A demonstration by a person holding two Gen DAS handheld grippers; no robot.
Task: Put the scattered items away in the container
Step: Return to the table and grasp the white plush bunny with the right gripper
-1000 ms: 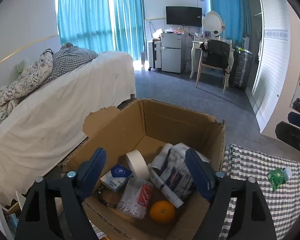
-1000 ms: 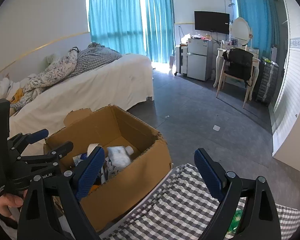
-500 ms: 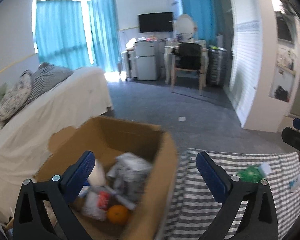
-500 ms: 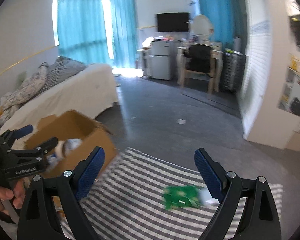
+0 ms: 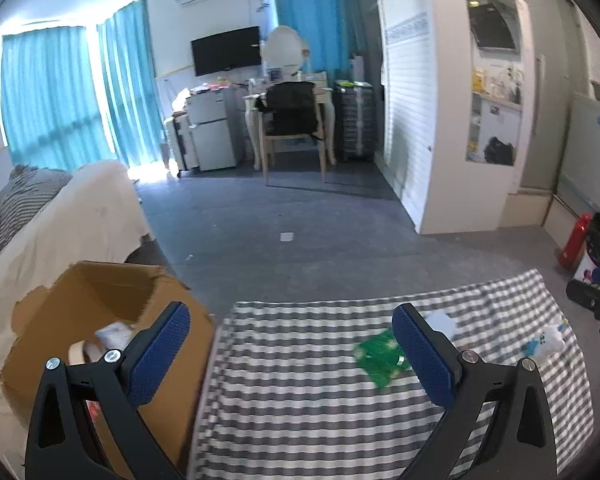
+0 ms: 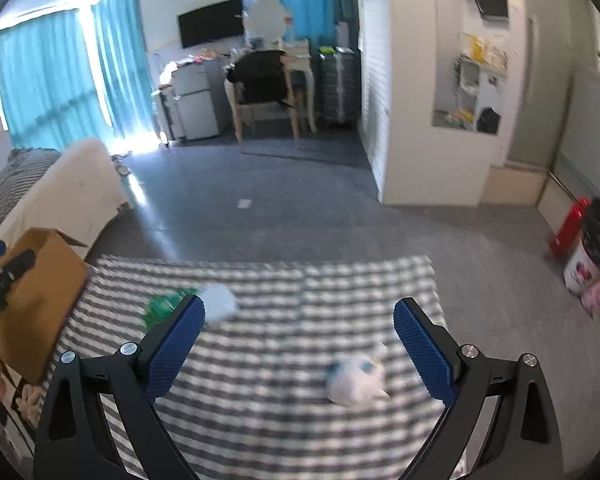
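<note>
At lower left of the left wrist view, the cardboard box (image 5: 100,320) sits beside the checked cloth (image 5: 300,380), where a green packet (image 5: 380,356) and white-blue pouch (image 6: 356,378) lie. Both the left gripper (image 5: 290,354) and right gripper (image 6: 296,346) hover spread wide, grasping nothing.

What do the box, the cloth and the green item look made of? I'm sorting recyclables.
The box: brown corrugated cardboard, matte, with a torn, ragged rim. The cloth: woven fabric in grey and white checks, matte, lying flat and limp. The green item: probably a thin plastic packet, printed and slightly glossy, though blur leaves that open.
</note>
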